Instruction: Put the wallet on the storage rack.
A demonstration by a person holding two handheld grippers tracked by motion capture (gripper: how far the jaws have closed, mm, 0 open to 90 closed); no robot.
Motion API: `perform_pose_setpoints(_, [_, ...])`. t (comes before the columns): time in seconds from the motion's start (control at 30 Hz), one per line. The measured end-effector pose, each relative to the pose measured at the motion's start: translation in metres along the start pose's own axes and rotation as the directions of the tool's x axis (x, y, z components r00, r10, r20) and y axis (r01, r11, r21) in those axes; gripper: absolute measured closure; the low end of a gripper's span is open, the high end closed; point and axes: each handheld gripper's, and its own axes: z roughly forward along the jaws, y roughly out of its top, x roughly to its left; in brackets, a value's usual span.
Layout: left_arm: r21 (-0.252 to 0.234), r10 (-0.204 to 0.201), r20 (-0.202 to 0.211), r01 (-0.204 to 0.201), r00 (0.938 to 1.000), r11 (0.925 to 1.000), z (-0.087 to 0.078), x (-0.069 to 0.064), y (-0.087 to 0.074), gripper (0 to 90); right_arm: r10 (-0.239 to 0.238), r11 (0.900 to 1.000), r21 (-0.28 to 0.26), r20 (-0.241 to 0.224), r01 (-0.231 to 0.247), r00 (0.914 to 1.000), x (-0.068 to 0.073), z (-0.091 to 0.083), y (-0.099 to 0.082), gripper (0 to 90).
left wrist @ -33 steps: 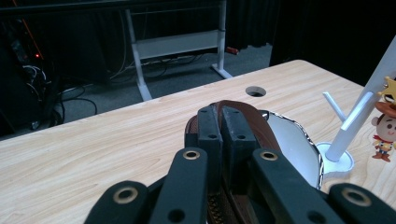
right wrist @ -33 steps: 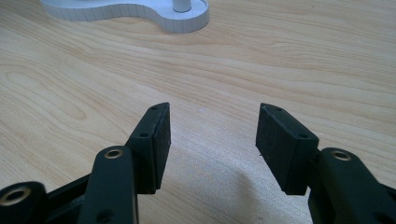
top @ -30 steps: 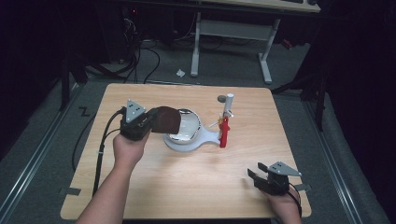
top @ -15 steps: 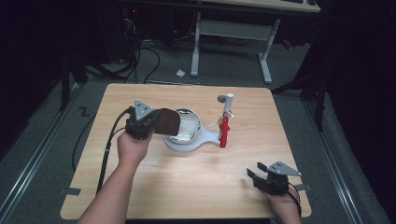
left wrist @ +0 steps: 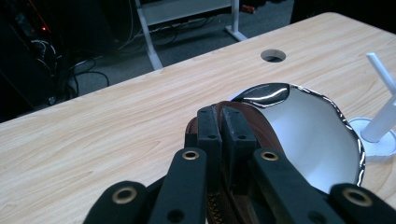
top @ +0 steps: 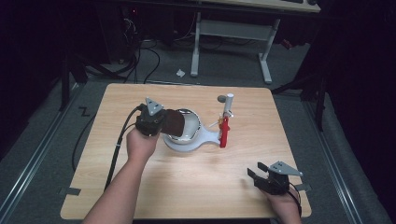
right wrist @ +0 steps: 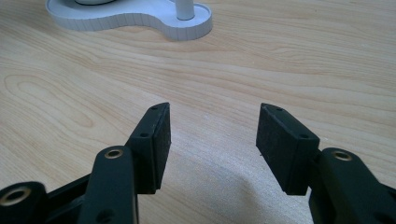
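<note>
carrying a brown pad (top: 174, 122) pinched at its edge between closed jaws, the left gripper (top: 161, 122) has slid a little toward the shiny bowl (top: 189, 126) since a second ago – in the earlier high views it sat further out to the left, and now the pad overlaps the bowl's near rim. the left gripper view puts the jaws (left wrist: 224, 135) tight together on the pad's (left wrist: 254, 128) brown edge, with the bowl's (left wrist: 308, 135) white inside just beyond and a bright glint at the far rim. the bowl rests on a white stand (top: 187, 142) near the middle of the wooden table (top: 140, 196), beside a white post (top: 228, 105) with a red piece (top: 224, 133) clipped to it.

the right gripper (top: 268, 177) has not shifted – it rests low at the table's near right corner, fingers (right wrist: 154, 140) well apart with nothing between them, the stand's (right wrist: 140, 21) base well ahead of it.

my reading: the approach is nearly done and the pad is about to go into or against the bowl – wiping it looks likely. whether pad and bowl already touch i cannot tell.
</note>
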Motion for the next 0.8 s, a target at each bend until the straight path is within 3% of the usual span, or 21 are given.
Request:
perform_pose_setpoints(0.2, [0.026, 0.014, -0.006, -0.014, 0.9999, 0.9996, 0.011, -0.012, 0.003, 86.6, 0.003, 1.0, -0.001, -0.001, -0.003, 1.0, 0.0, 0.0, 0.0, 45.3])
perform_pose_setpoints(0.6, [0.049, 0.032, -0.043, -0.03, 0.9986, 0.9984, 0.017, -0.021, 0.004, 86.2, -0.003, 1.0, -0.001, -0.003, 0.003, 1.0, 0.0, 0.001, 0.0, 45.3])
perform_pose_setpoints(0.8, [0.032, 0.016, -0.02, -0.015, 0.9997, 0.9994, 0.017, -0.024, 0.004, 80.6, -0.009, 1.0, -0.003, -0.001, 0.009, 1.0, 0.001, 0.001, 0.0, 45.8])
